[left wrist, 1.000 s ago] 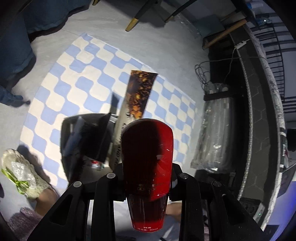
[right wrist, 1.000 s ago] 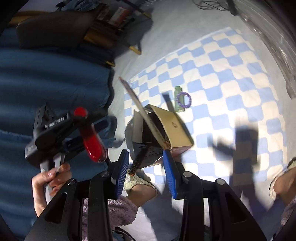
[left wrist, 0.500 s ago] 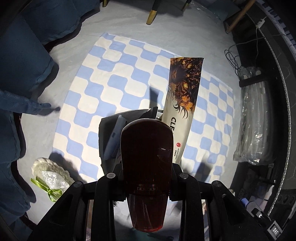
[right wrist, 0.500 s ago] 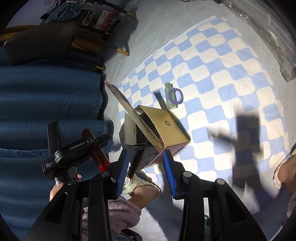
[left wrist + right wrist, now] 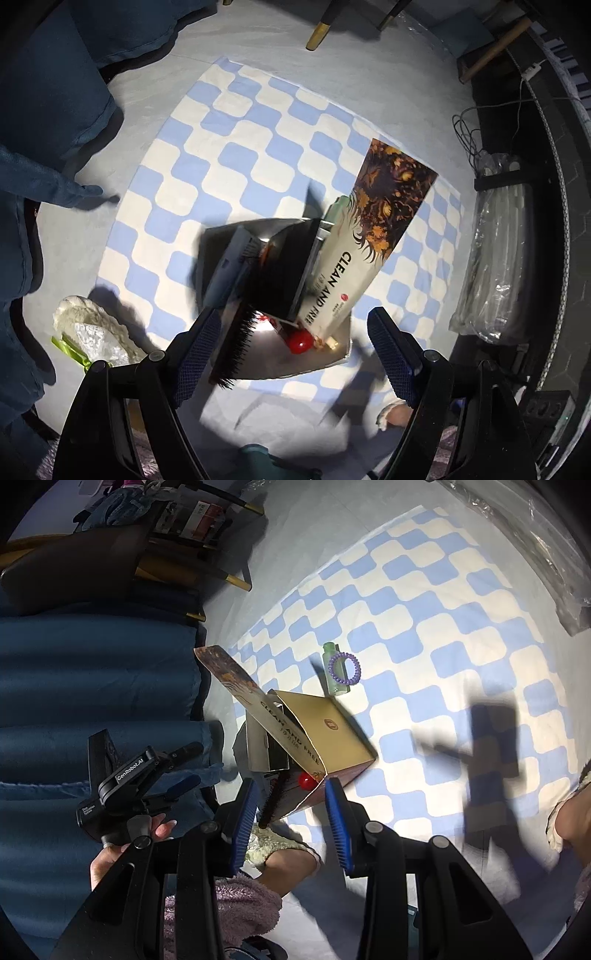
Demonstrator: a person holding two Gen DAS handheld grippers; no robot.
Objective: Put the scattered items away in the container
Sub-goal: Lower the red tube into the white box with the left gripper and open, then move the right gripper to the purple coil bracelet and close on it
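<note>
Three items in box (image 5: 343, 354): tube (image 5: 354, 266); brush (image 5: 236, 343); bottle (image 5: 300, 340).

Black hand-held gripper (image 5: 291, 814), blue ribbed pads (image 5: 243, 823)

Both cameras are riding on hand-held grippers and looking forward along the fingers, down toward the floor. The left wrist view is hanging almost straight above the open box (image 5: 275, 266), near enough that the box is filling the centre, with the left gripper (image 5: 293, 350) framing the bottom edge. The right wrist view is sitting further back and looking at a slant across the checked rug (image 5: 436, 635) — the right gripper (image 5: 291, 823) is framing it below. Both views are sharing the box (image 5: 325, 734), the tall printed pouch (image 5: 362, 251) and the rug (image 5: 229, 155) — and the right view is also catching the left gripper (image 5: 181, 771) itself at its left.
</note>
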